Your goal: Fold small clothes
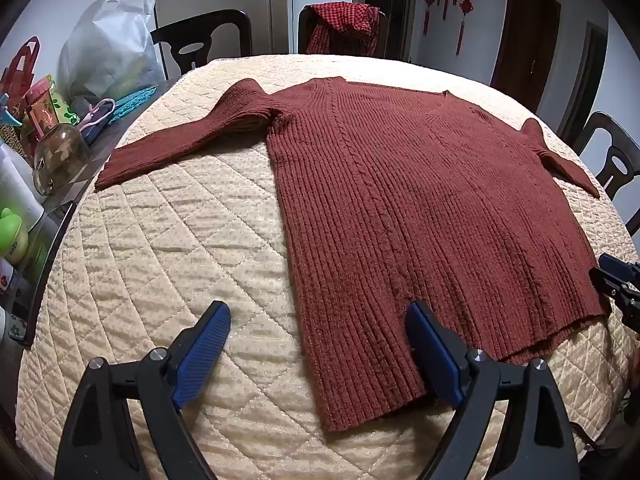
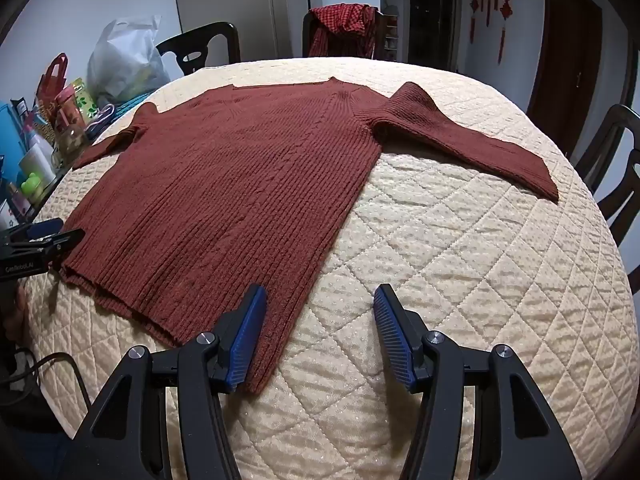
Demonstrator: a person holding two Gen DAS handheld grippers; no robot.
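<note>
Left tool spread wide over the sweater's near-left hem corner; right tool likewise apart at the other corner. Sweater flat on the quilted counter, sleeves out. Likely soft, floppy, stretchy rib knit with some weight; best pinched at hem corners or shoulders.

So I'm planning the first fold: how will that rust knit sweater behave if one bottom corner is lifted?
The sweater is thick ribbed knit lying limp, so it will probably droop and stretch. The sleeve would likely trail. The quilted cover looks textured, so it may drag.
</note>
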